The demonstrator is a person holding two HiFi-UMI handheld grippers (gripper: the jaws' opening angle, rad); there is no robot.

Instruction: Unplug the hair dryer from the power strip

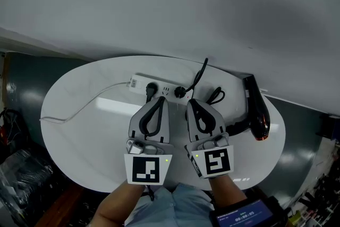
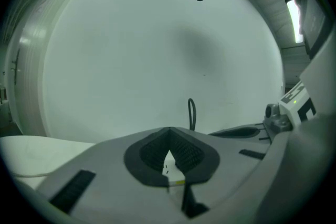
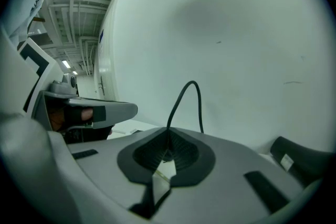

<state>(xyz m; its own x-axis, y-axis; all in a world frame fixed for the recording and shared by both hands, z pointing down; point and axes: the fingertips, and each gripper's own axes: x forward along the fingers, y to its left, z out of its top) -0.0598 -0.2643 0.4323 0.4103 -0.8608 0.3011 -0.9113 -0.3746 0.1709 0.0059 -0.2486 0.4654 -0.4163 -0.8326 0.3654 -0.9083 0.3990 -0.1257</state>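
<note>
A white power strip lies across the back of the oval white table, with two black plugs in it. A black hair dryer lies at the right; its black cord loops up by the wall, also seen in the left gripper view and the right gripper view. My left gripper hovers just in front of the strip, jaws together and empty. My right gripper sits beside it, shut, with nothing held.
A thin white cable runs from the strip to the table's left edge. A plain white wall rises directly behind the table. Dark clutter sits on the floor at the left. A phone with a timer shows at the bottom.
</note>
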